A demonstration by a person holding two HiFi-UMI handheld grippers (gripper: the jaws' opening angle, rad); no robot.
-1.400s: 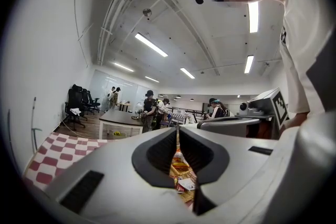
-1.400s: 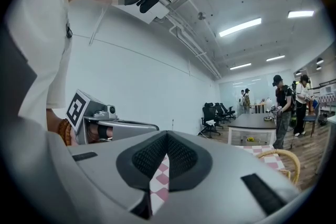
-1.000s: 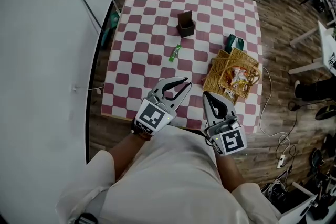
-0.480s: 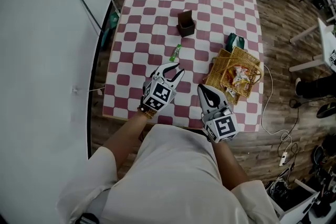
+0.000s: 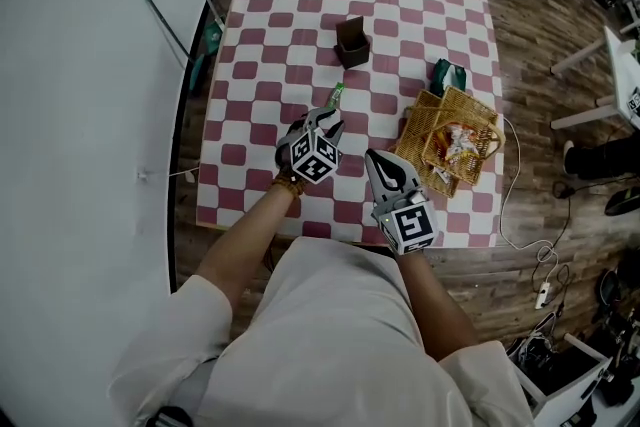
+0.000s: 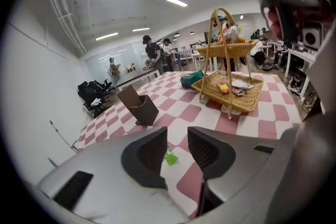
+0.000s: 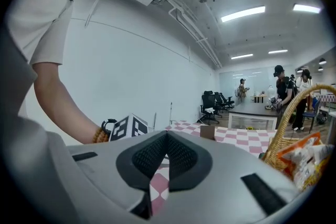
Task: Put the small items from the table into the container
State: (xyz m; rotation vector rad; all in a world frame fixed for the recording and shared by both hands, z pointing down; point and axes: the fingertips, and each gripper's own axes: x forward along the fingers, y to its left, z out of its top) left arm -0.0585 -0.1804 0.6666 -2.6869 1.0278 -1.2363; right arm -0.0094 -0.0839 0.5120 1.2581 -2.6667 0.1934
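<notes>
The checkered tabletop [image 5: 270,35] carries a two-tier wicker basket [image 5: 420,130] at its right edge, with snack packets already inside. The left gripper [image 5: 327,118] points down at the middle of the tabletop. Its fingers [image 6: 152,157] are opening, and the small green packet [image 6: 171,158] lies flat on the cloth in the gap between them, not pressed. The right gripper [image 5: 378,162] hangs near the basket – its fingers [image 7: 184,157] closed together on nothing. A brown open box [image 5: 351,42] stands upright beyond the packet.
</notes>
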